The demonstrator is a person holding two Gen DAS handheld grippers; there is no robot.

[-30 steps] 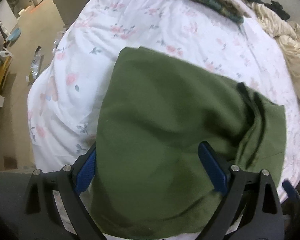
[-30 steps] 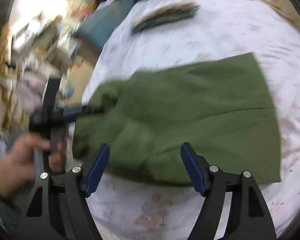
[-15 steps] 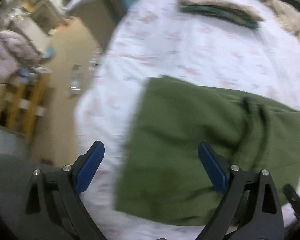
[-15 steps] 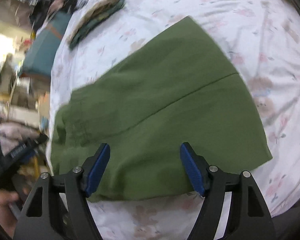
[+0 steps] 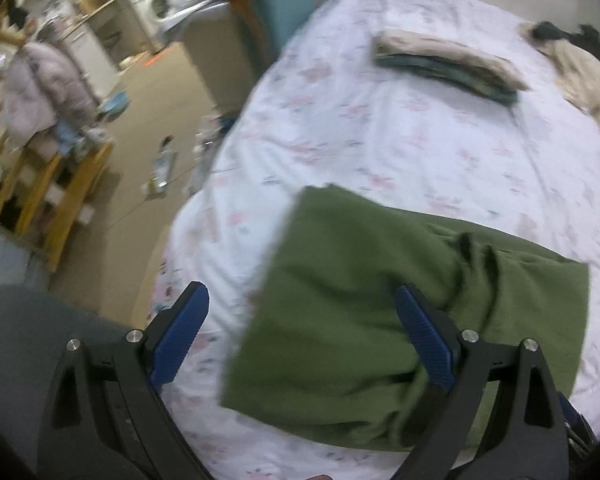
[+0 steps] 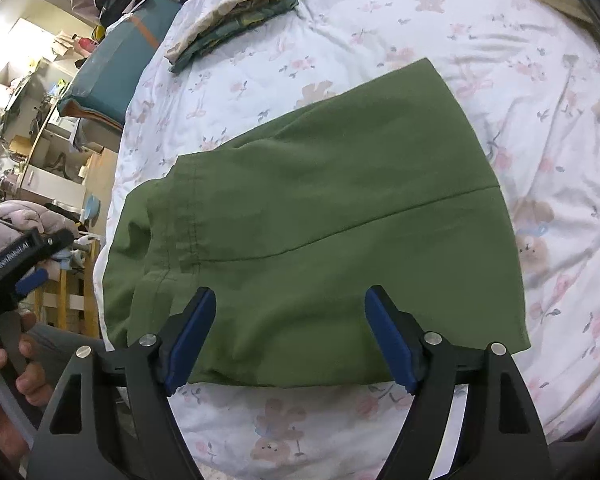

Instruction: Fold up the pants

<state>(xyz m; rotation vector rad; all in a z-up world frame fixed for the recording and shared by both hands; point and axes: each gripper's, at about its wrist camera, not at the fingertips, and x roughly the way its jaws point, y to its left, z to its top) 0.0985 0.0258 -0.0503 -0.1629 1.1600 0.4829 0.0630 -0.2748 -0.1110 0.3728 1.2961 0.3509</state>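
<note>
The olive green pants [image 6: 320, 220] lie folded in a flat rectangle on the floral bedsheet [image 6: 540, 100]; they also show in the left wrist view [image 5: 400, 300]. The waistband end is bunched at the left in the right wrist view and creased at the right in the left wrist view. My left gripper [image 5: 300, 320] is open and empty, above the near left edge of the pants. My right gripper [image 6: 290, 316] is open and empty, above the near edge of the pants. The left gripper also shows in the right wrist view [image 6: 28, 252], held in a hand beside the bed.
A folded stack of patterned clothes [image 5: 448, 64] lies at the far side of the bed, also in the right wrist view [image 6: 236, 20]. A beige heap of fabric [image 5: 588, 80] lies at the far right. Floor with clutter and wooden furniture [image 5: 60, 184] lies left of the bed.
Both grippers have pulled back from the pants and stand open. The left one swung left and away toward the bed's edge. The pants now lie flat and still.
</note>
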